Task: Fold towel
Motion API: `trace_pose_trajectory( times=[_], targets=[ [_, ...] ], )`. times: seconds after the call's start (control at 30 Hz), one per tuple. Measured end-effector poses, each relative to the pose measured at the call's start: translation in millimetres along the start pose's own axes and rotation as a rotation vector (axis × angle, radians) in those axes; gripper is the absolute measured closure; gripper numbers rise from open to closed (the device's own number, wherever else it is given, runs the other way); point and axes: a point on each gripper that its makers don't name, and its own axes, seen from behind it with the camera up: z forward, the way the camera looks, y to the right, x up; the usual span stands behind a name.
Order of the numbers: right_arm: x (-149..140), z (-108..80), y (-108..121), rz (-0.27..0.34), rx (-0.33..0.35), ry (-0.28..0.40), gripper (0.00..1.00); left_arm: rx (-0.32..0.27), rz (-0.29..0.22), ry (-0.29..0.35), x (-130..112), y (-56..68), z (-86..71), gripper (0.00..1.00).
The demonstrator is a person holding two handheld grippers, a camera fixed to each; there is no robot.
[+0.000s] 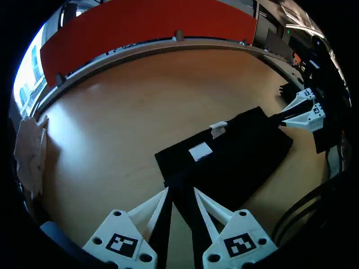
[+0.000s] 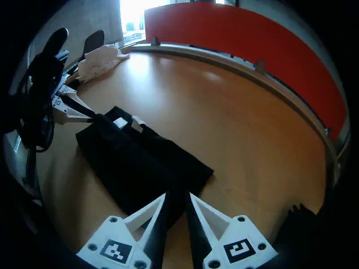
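1. A broad wooden table [image 1: 112, 134] with a curved far edge takes up most of both views.
2. A long red partition [image 1: 143, 22] stands upright along the far edge of the table.
3. A black towel [image 1: 242, 157] lies on the table, folded into a thick, long rectangle. It stretches between the two grippers, one at each short end.
4. A crumpled white cloth [image 1: 29, 148] sits at the table's edge, well apart from the towel.
5. The left gripper [image 1: 180, 190] appears at the bottom of the left gripper view. Its two white fingers are drawn close together, pinching the nearest corner of the towel, and the black fabric rises a little off the table between them.
6. The right gripper [image 2: 176, 197] appears at the bottom of the right gripper view. Its fingers are likewise pressed together on the towel's near edge. In the left gripper view it sits far off at the right, with its tips touching the towel's far end.
7. Two small white tags [image 1: 200, 151] lie on the towel's upper layer, nearer the left gripper's end.
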Motion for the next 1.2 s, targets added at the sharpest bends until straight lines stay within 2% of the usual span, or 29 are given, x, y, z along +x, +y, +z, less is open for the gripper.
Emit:
trace_pose_trajectory(
  times=[0.27, 0.47, 0.67, 0.73, 0.77, 0.9, 1.0, 1.2],
  targets=[
    [1.2, 5.1, 13.2, 0.002, -0.05, -0.001, 0.6, 0.042, 0.019, 0.005, 3.8, -12.5, 4.9, 0.64],
    [4.1, 5.8, 24.1, 0.008, -0.085, 0.006, 0.4, 0.069, 0.03, 0.016, 9.6, -20.3, 4.3, 0.63],
    [7.1, 4.1, 32.4, 0.007, -0.114, 0.011, 0.37, 0.085, 0.034, 0.028, 14.1, -25.0, 1.3, 0.62],
    [8.4, 3.1, 34.4, 0.008, -0.122, 0.016, 0.32, 0.089, 0.032, 0.031, 15.4, -26.0, -0.4, 0.56],
    [9.1, 2.4, 35.3, 0.009, -0.126, 0.02, 0.29, 0.091, 0.031, 0.033, 15.9, -26.5, -1.4, 0.49],
    [10.3, -0.2, 38.2, 0.015, -0.137, 0.031, 0.04, 0.08, 0.022, 0.029, 14.7, -25.0, -4.8, 0.25],
    [10.7, -2.2, 40.0, 0.02, -0.144, 0.039, 0.01, 0.07, 0.008, 0.027, 12.7, -23.6, -6.0, 0.05],
    [9.0, -6.8, 39.3, 0.027, -0.149, 0.045, 0.01, 0.073, -0.003, 0.035, 12.3, -24.0, -9.8, 0.03]
  ],
)
